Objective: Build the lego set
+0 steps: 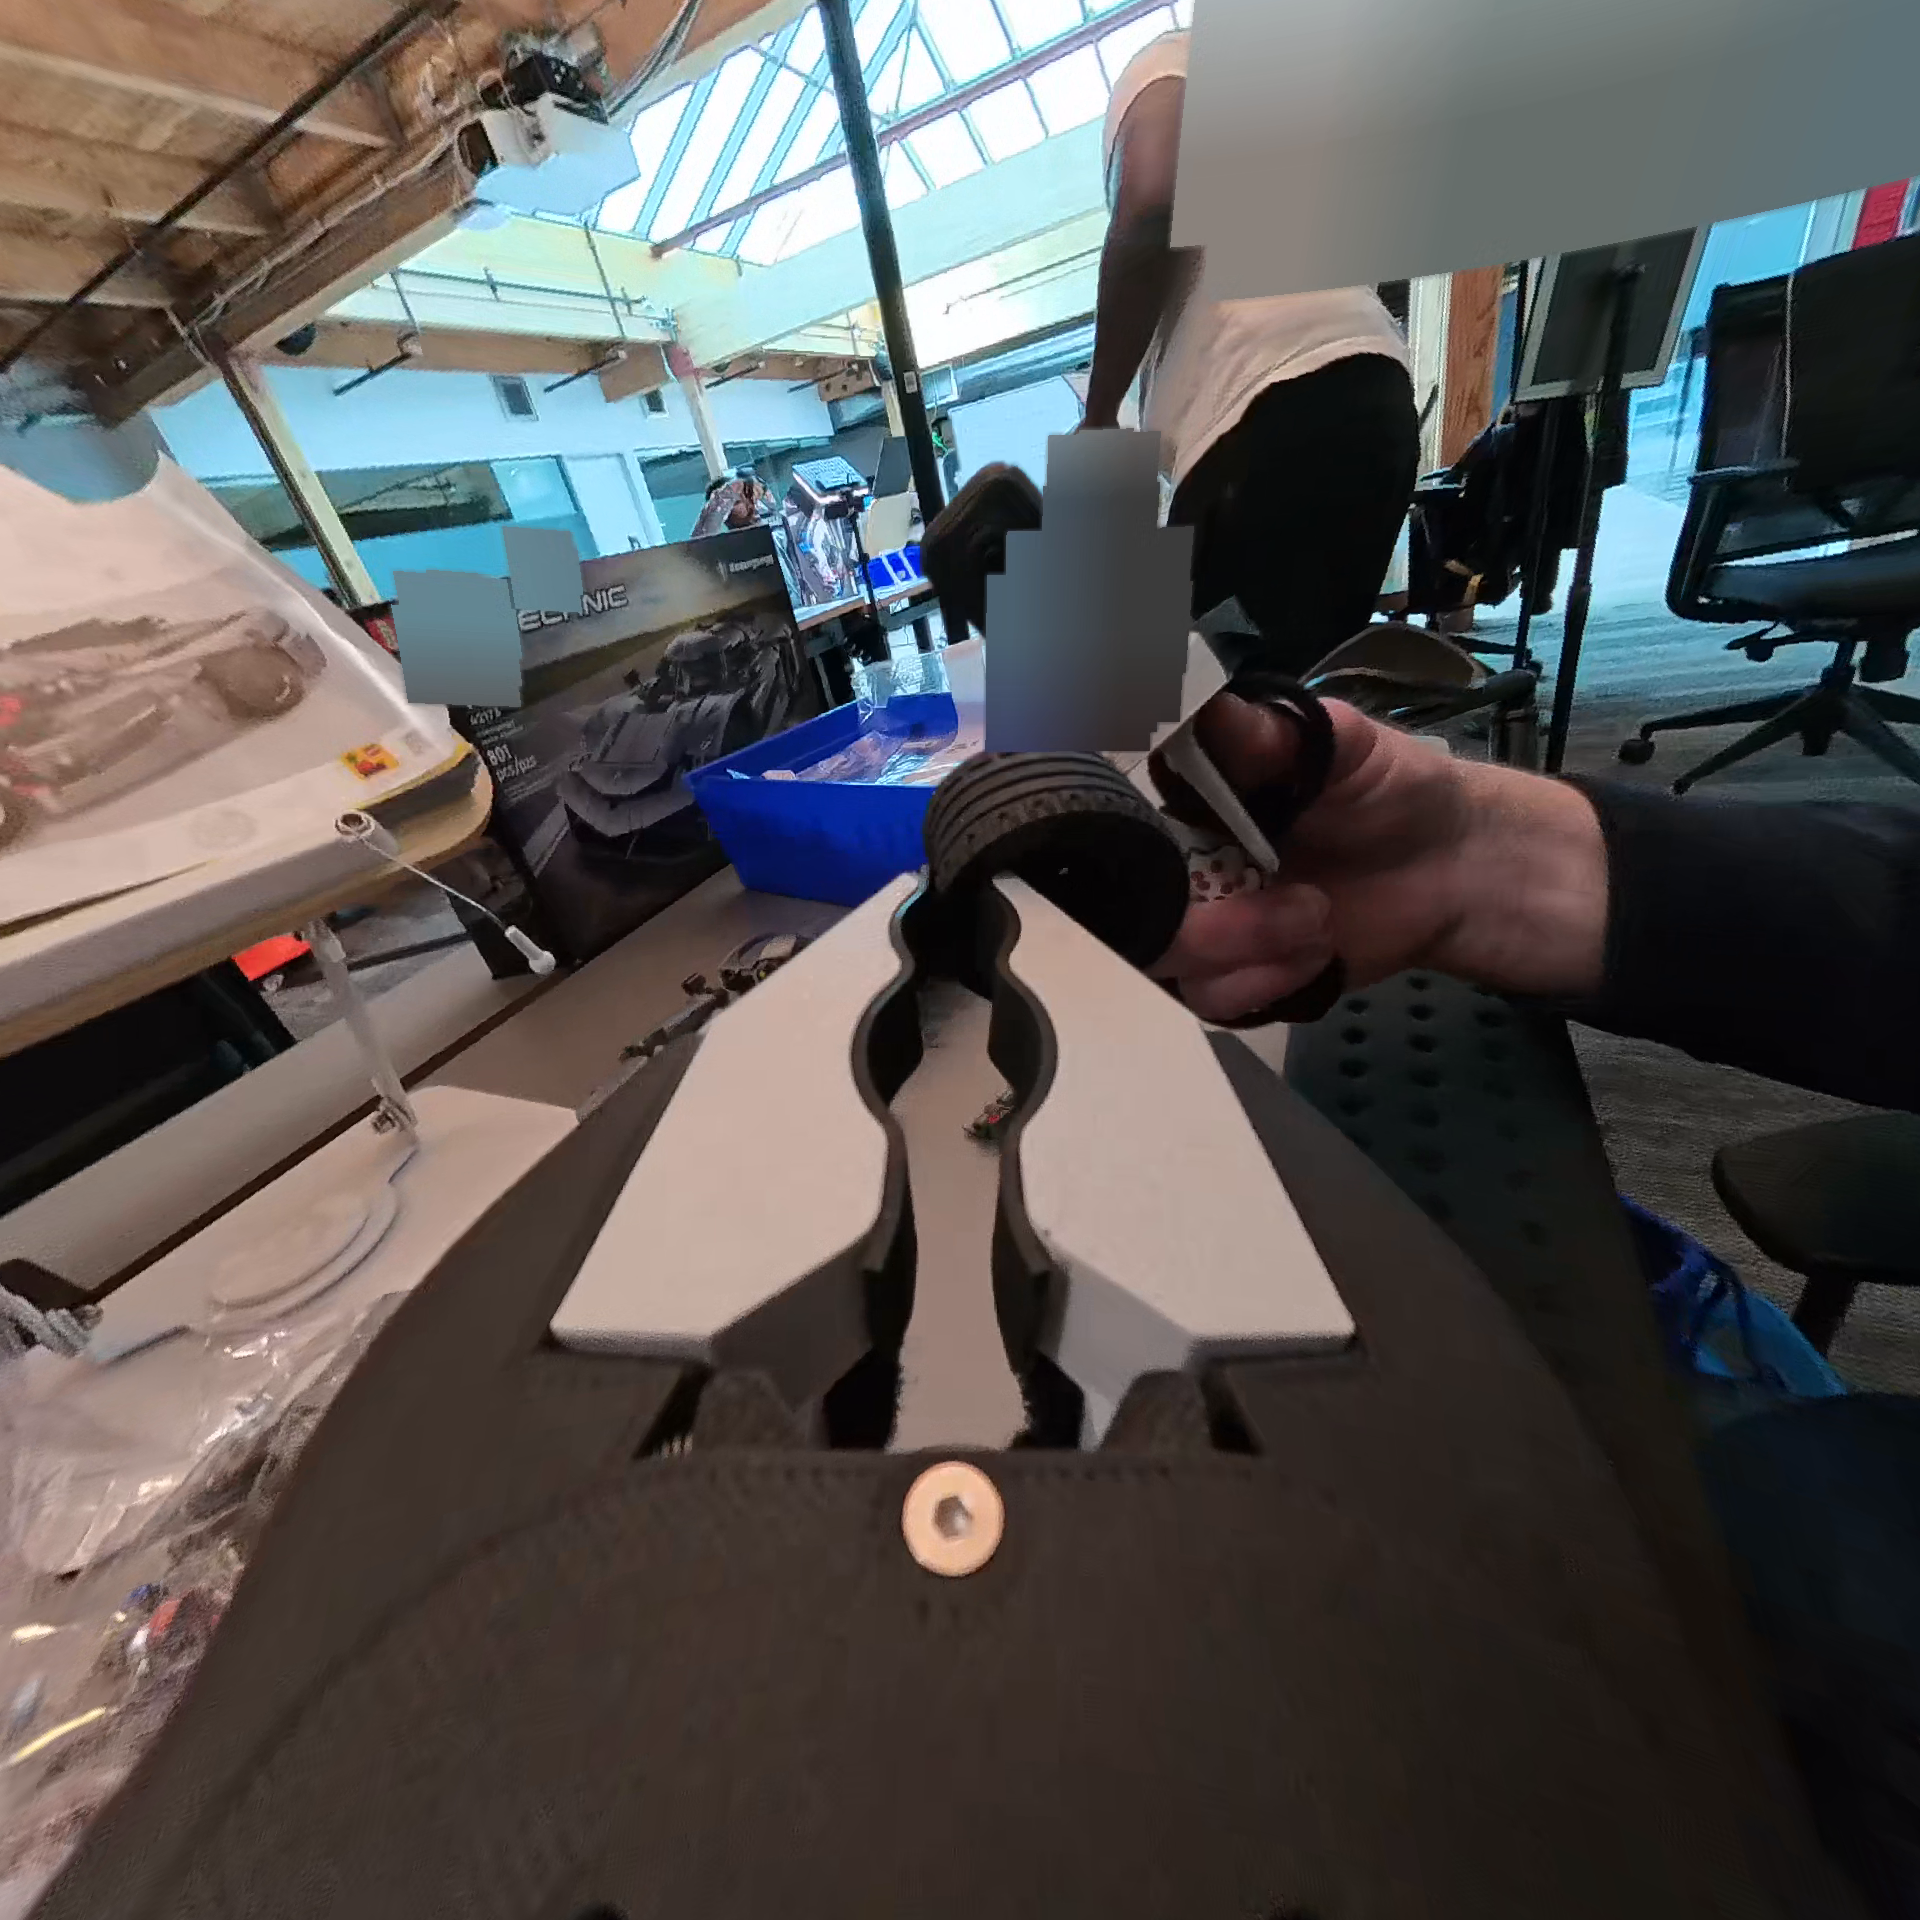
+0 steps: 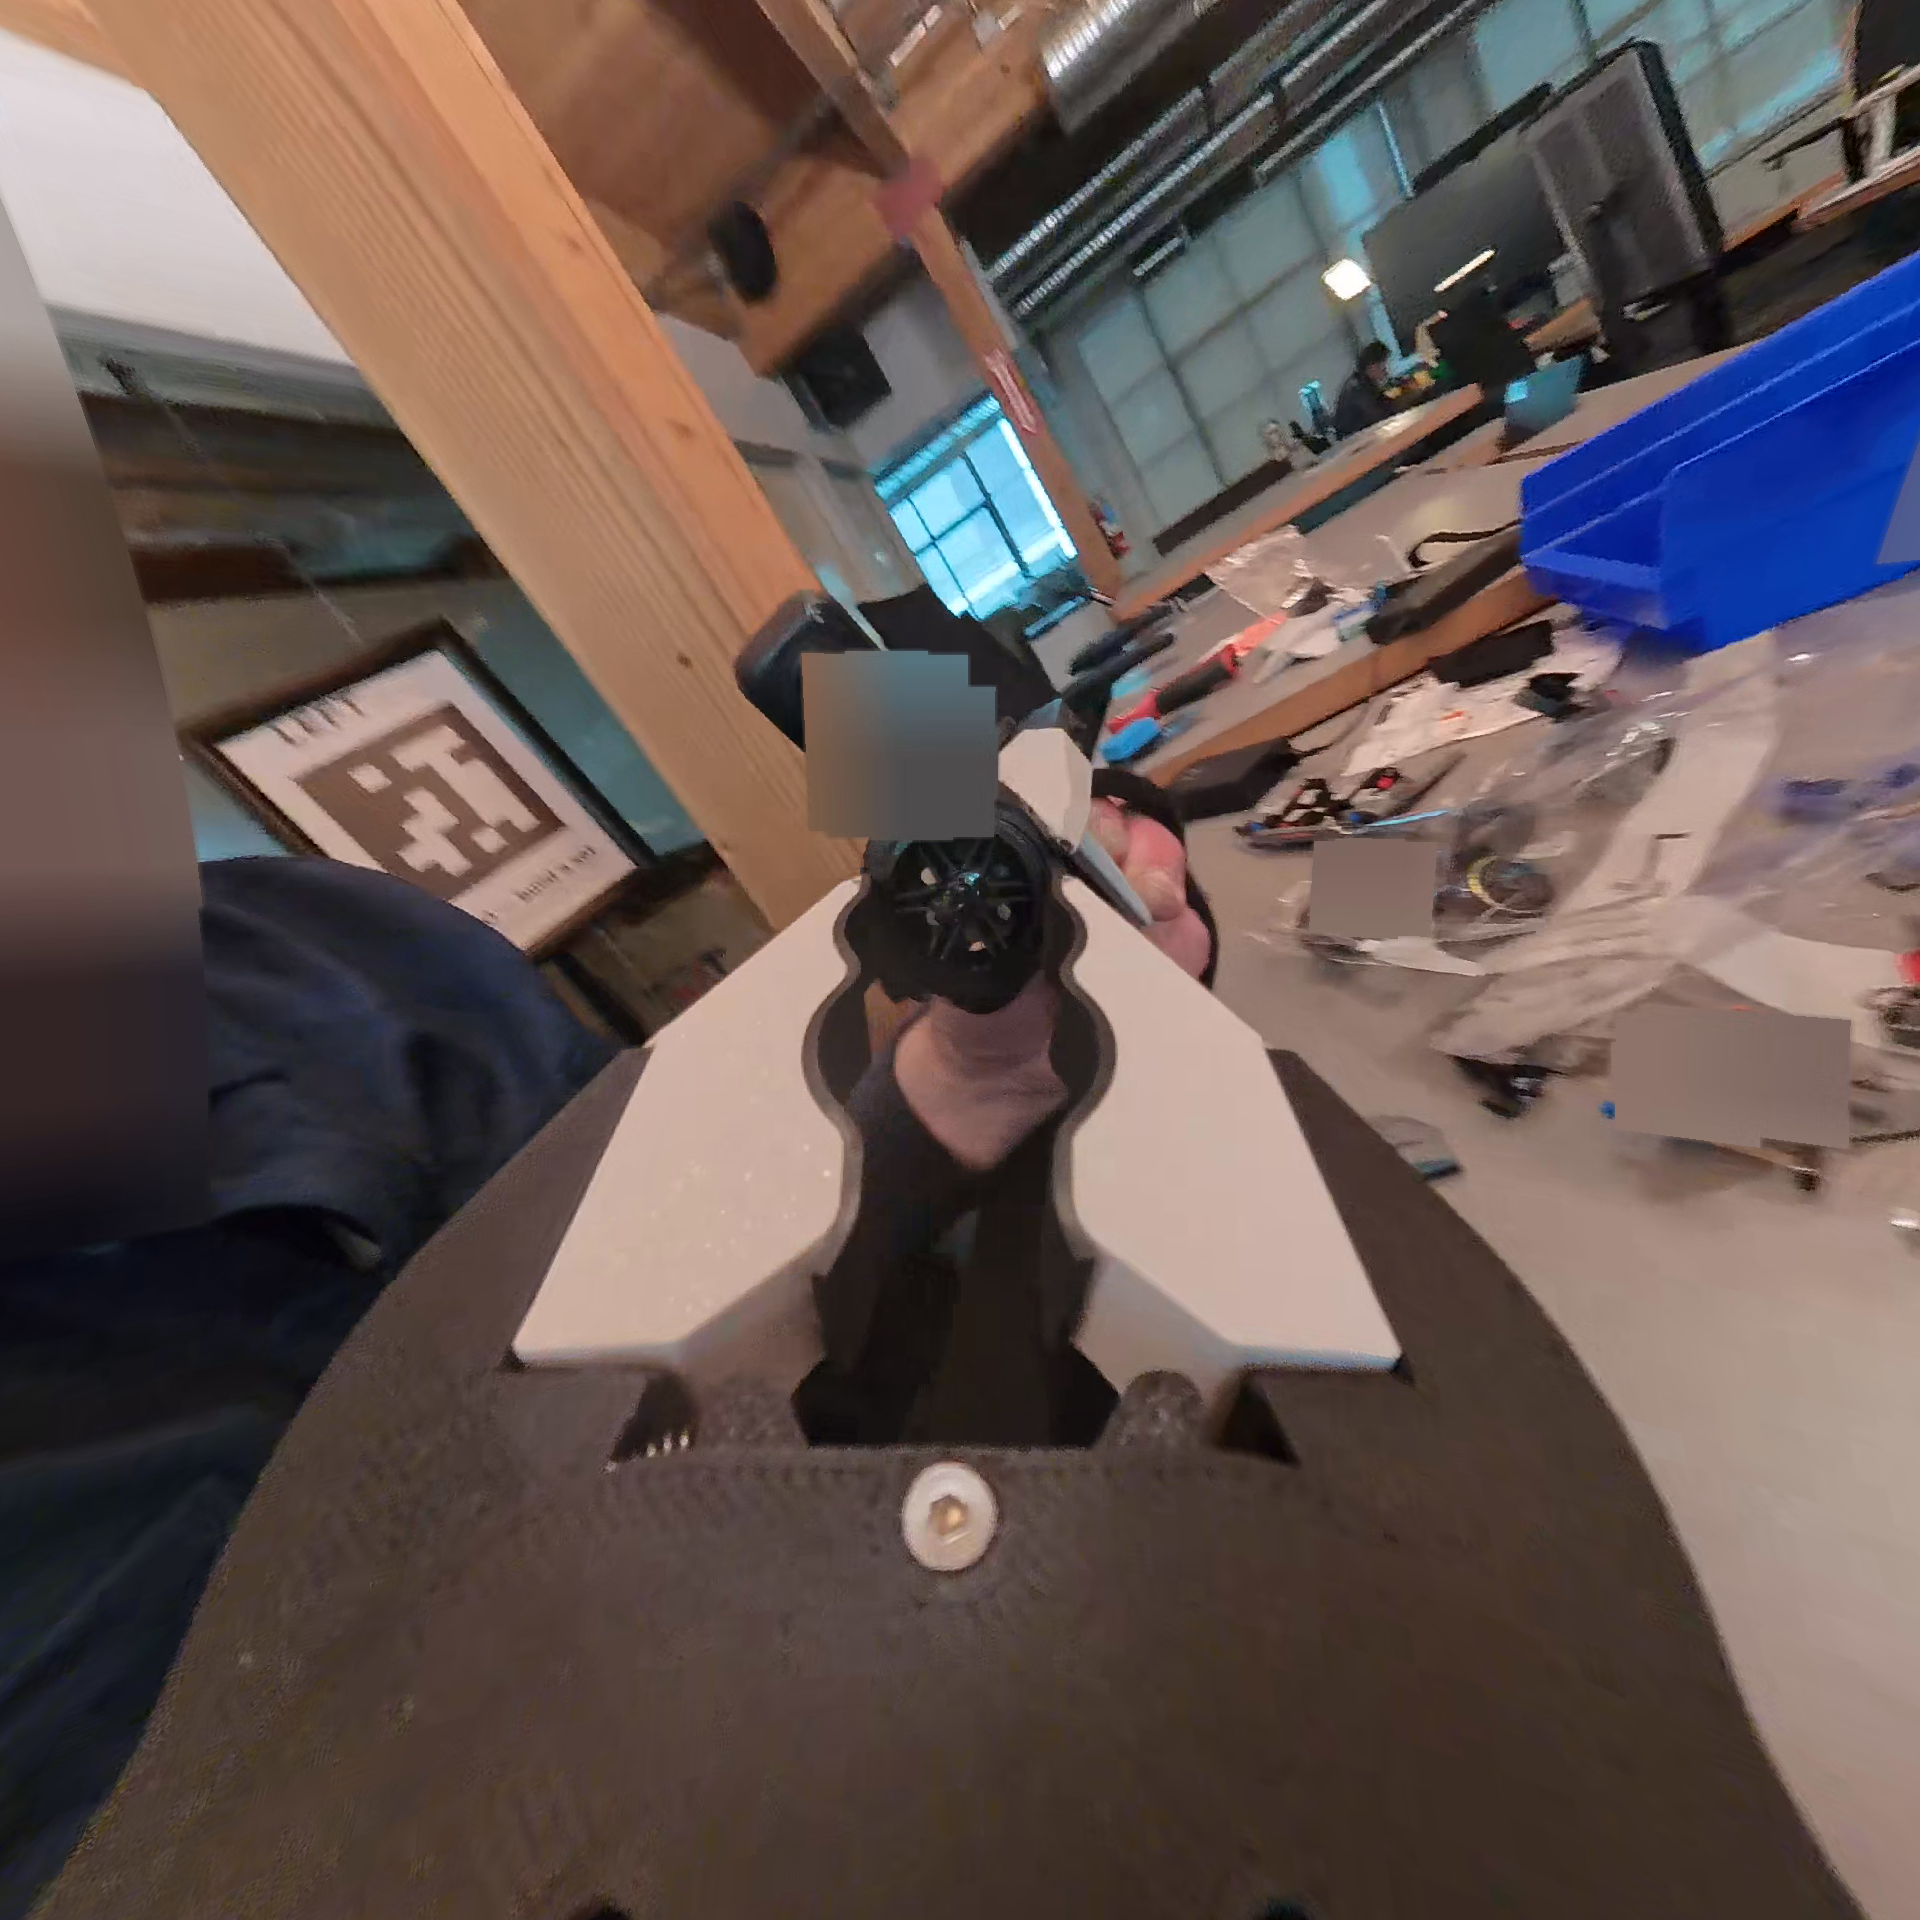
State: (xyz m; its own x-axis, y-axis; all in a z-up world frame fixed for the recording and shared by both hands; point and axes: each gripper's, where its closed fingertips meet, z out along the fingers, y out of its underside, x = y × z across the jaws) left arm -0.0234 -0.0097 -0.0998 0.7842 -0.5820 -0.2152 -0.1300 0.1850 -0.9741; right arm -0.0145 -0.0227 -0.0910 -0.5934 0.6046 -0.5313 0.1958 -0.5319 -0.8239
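A black wheel is held up in the air between both grippers. In the left wrist view its ribbed tyre [image 1: 1049,826] sits at the tips of my left gripper [image 1: 958,883], whose jaws are almost closed on its edge. The right gripper's white finger [image 1: 1216,805] and the hand holding it are right behind the tyre. In the right wrist view the wheel's spoked rim [image 2: 961,914] faces the camera, clamped in the notch of my right gripper [image 2: 961,935]. The left gripper's white finger [image 2: 1049,774] and a thumb show behind and below it.
A blue bin [image 1: 821,821] [image 2: 1714,499] stands on the grey table. The set's box [image 1: 644,707] and an instruction booklet on a stand [image 1: 187,686] are at the left. Clear bags of parts [image 2: 1621,831] and loose pieces [image 1: 727,977] lie on the table. A person [image 1: 1278,416] stands behind.
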